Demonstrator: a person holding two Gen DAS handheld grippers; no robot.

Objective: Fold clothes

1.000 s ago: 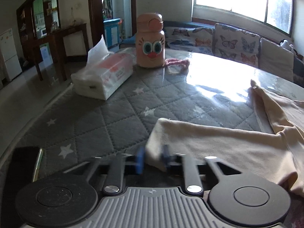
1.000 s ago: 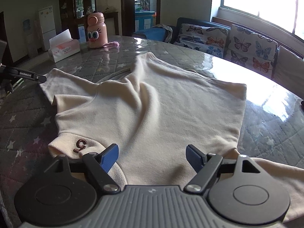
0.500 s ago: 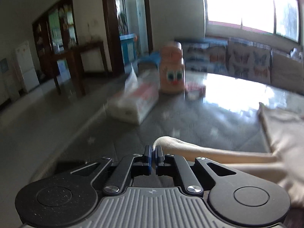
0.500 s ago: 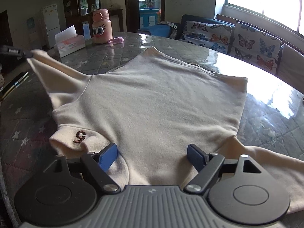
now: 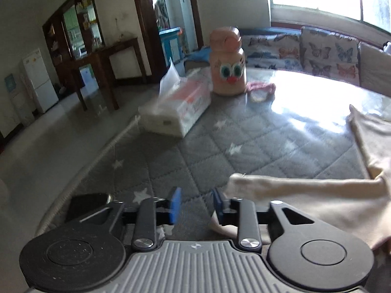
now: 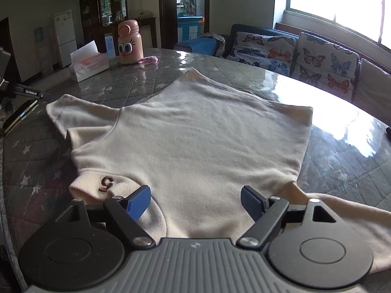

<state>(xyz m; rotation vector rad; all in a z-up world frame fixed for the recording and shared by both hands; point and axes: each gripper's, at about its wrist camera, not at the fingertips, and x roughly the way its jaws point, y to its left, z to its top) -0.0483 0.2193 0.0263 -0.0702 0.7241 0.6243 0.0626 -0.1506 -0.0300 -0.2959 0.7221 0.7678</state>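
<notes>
A cream sweatshirt (image 6: 195, 134) lies flat on the round table, its collar with a brown "5" (image 6: 106, 183) nearest the right wrist camera. My right gripper (image 6: 195, 195) hovers open over the cloth just behind the collar, nothing between its fingers. The left sleeve (image 5: 293, 190) is stretched out across the grey quilted mat. My left gripper (image 5: 196, 200) is at the sleeve's end with its jaws opening. The cuff lies beside and under the right finger (image 5: 217, 202), and only the mat shows in the gap. One left finger (image 6: 31, 93) shows at the left edge of the right wrist view.
A tissue pack (image 5: 178, 109), a pink cartoon bottle (image 5: 228, 66) and a pink hair tie (image 5: 260, 90) stand at the far side. A dark phone (image 6: 17, 119) lies by the table's left rim (image 5: 92, 166). A sofa with butterfly cushions (image 6: 317, 58) runs behind the table.
My left gripper closed on the sleeve end, lifted it outward, and has now let it go with jaws parted. The sleeve lies flat, spread to the left. My right gripper stayed put.
</notes>
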